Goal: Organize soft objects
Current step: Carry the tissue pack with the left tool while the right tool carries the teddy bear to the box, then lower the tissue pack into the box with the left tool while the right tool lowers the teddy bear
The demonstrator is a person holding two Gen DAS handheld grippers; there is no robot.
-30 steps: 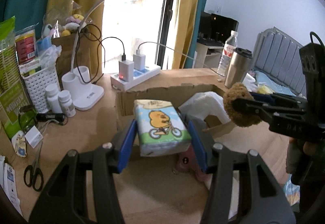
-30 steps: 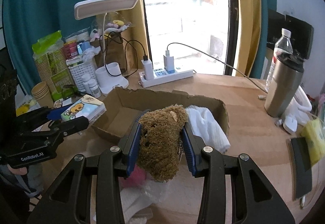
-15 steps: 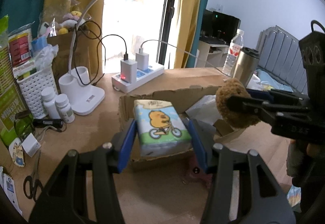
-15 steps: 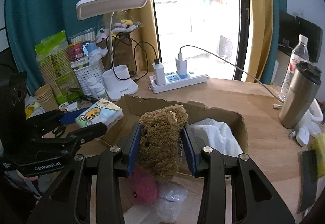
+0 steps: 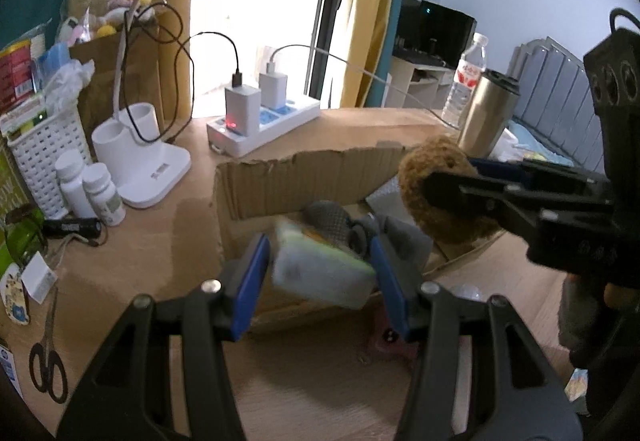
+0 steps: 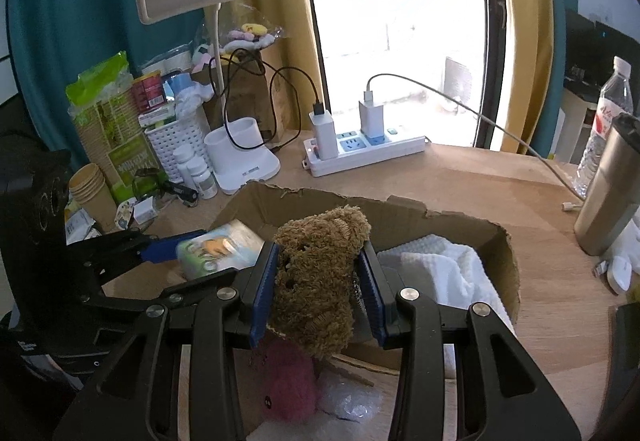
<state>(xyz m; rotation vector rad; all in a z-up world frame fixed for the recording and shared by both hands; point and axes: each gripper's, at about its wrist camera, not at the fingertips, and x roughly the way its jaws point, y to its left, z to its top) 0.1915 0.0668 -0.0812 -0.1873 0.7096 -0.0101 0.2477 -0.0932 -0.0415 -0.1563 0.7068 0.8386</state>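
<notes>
Clearly, we had both soft things over the cardboard box so that each could be let go straight into it. Our left gripper, part-open, was closed on the tissue pack, which sat tilted and blurred between the blue pads above the box's near left corner. Our right gripper, also part-open, squeezed the brown plush bear by its sides above the near edge, just left of the white towel already lying inside.

From the left wrist we saw the pack from behind, a grey cloth under it in the box, and scissors on the surface at the near left. Only the right wrist showed the pack's printed face, the towel's full spread, and a pink plush toy waiting outside, beneath the bear.
</notes>
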